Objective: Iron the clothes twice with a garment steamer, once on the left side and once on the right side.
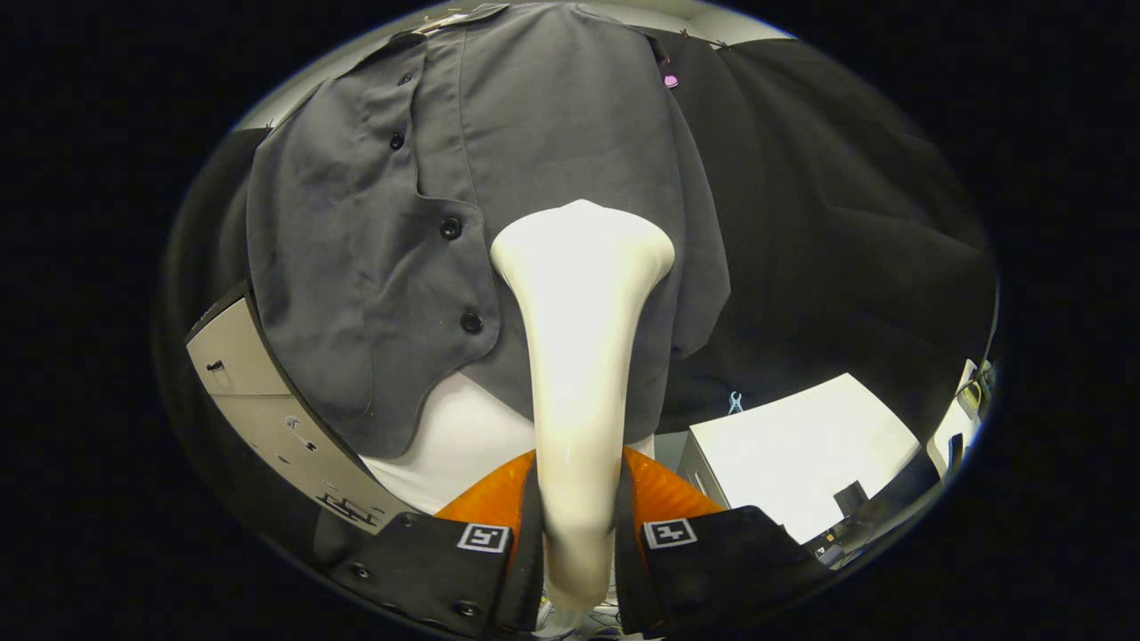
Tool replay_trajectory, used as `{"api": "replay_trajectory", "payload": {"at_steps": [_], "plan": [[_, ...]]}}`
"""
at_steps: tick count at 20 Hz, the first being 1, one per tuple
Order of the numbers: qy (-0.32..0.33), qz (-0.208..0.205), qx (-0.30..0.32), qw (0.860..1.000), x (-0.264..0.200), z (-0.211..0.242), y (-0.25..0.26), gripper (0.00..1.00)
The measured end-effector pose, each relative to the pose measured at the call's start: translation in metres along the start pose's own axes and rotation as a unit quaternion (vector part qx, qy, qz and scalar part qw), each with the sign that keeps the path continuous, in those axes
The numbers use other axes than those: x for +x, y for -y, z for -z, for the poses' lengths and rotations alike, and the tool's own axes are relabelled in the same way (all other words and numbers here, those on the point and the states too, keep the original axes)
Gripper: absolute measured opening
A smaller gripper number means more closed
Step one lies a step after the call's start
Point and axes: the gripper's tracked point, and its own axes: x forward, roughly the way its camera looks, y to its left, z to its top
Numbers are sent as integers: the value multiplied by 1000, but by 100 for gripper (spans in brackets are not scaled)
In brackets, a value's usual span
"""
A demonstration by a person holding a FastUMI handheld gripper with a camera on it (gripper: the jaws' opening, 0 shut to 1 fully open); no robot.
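Gripper: one hand-held gripper (577, 534) sits nearest the camera, its two fingers (499, 561) closed narrow against either side of a steamer handle; each finger carries one square marker tag.
Steamer: one cream-white garment steamer (579, 356) rises from between the fingers, a slim handle widening to a broad head that meets the cloth of the shirt ahead.
Steamer position: the head lies just to the side of the button placket, about level with the two lower buttons.
Shirt: one dark grey button-front shirt (552, 133) hangs ahead of the fingers, the collar at its top, the curved hem reaching down toward the gripper.
Buttons: four dark buttons (451, 228) show in a line down the placket.
Backdrop: black cloth (828, 231) hangs behind and beside the shirt, with a small blue clip (735, 402) at its lower edge.
White surface: one white table top (802, 454) lies below the cloth, beyond the fingers and to one side.
Panel: one pale grey panel (258, 401) with small holes stands on the other side of the shirt.
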Motion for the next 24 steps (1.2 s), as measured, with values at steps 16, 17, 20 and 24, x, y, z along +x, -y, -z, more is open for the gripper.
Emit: {"api": "replay_trajectory", "payload": {"at_steps": [16,17,20,24], "plan": [[115,-11,-9,993,-112,-94,-36,41],[122,-16,-13,992,-119,-102,-44,41],[144,-29,-29,989,-139,-121,-61,41],[183,-48,-43,981,-164,-153,-84,41]]}}
